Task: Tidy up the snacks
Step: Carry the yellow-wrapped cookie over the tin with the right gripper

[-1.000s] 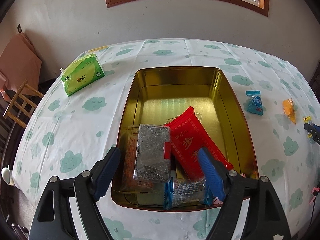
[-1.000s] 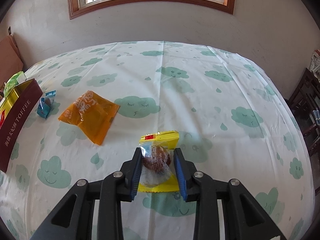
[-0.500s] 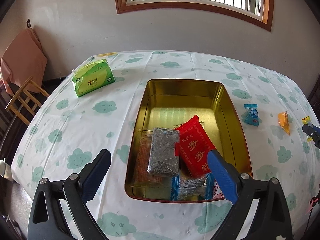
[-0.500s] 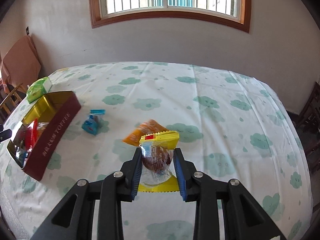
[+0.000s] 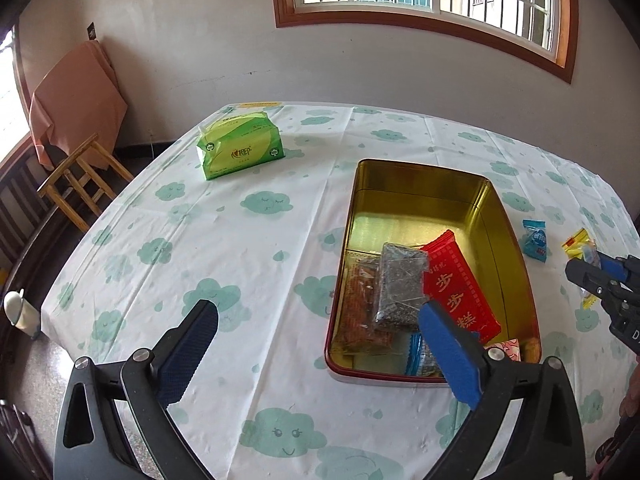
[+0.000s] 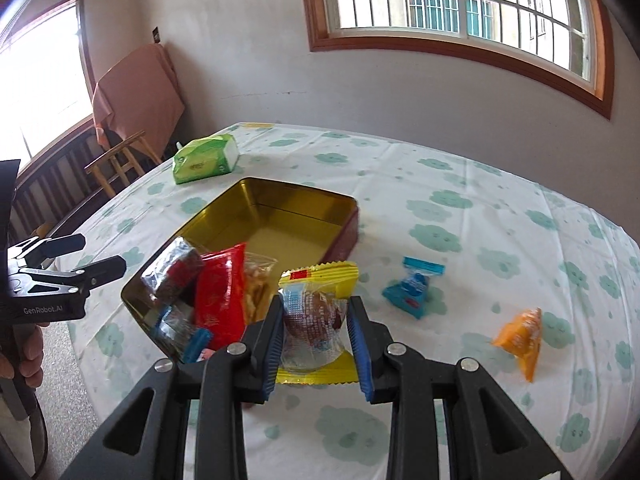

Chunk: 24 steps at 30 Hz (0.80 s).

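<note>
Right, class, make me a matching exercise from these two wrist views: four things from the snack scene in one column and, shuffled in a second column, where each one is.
Things:
1. red packet
2. yellow-edged snack
3. blue candy
4. green tissue pack

Places:
A. on the cloth beyond the tin's far end
B. clamped in the right gripper
C. inside the tin
D. on the cloth between the tin and the orange packet

Pairs: 1-C, 2-B, 3-D, 4-A
</note>
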Each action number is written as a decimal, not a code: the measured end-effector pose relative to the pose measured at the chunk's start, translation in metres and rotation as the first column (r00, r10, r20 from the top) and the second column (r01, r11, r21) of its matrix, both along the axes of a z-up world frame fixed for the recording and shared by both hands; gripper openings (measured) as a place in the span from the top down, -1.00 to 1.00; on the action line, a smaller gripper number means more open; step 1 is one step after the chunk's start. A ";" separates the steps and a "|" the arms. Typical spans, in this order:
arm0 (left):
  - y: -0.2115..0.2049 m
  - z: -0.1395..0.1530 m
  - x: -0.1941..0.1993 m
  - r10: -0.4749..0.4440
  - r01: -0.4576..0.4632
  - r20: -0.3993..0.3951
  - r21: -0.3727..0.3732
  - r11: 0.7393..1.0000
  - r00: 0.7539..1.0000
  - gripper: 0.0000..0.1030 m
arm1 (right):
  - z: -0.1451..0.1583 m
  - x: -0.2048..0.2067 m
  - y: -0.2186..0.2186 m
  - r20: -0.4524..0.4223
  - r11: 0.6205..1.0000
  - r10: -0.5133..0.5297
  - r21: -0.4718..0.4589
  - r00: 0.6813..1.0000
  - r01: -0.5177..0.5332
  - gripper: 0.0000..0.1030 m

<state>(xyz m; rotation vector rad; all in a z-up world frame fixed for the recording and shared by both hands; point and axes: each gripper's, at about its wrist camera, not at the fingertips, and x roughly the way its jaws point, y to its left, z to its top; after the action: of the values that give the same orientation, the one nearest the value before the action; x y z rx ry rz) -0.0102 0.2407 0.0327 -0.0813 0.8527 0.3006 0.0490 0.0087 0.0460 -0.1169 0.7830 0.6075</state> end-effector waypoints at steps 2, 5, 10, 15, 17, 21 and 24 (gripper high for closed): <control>0.005 -0.002 -0.002 0.016 -0.016 -0.008 -0.004 1.000 1.000 -0.94 | -0.001 -0.002 0.015 -0.003 1.000 0.027 -0.006 1.000 -0.027 0.39; 0.014 -0.007 -0.006 0.038 -0.038 -0.021 -0.013 0.999 0.999 -0.94 | -0.004 -0.004 0.034 -0.005 0.998 0.063 -0.018 0.998 -0.063 0.39; 0.024 -0.012 -0.010 0.064 -0.064 -0.038 -0.015 0.998 0.997 -0.94 | -0.006 -0.007 0.057 -0.011 0.995 0.099 -0.029 0.995 -0.100 0.39; 0.030 -0.014 -0.012 0.074 -0.075 -0.041 -0.017 0.997 0.996 -0.94 | -0.010 -0.005 0.070 -0.017 0.992 0.113 -0.044 0.993 -0.114 0.39; 0.031 -0.015 -0.012 0.074 -0.075 -0.042 -0.020 0.997 0.996 -0.94 | -0.013 -0.004 0.075 -0.019 0.991 0.118 -0.056 0.993 -0.119 0.39; 0.033 -0.015 -0.013 0.076 -0.077 -0.041 -0.020 0.997 0.996 -0.94 | -0.018 0.000 0.082 -0.029 0.990 0.119 -0.069 0.993 -0.120 0.39; 0.035 -0.016 -0.013 0.080 -0.081 -0.042 -0.021 0.997 0.996 -0.94 | -0.021 0.001 0.086 -0.030 0.989 0.120 -0.079 0.992 -0.122 0.39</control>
<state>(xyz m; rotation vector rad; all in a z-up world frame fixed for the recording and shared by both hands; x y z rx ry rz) -0.0230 0.2753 0.0169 -0.1308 0.8950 0.3693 0.0502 0.0951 0.0254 -0.2328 0.8299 0.6933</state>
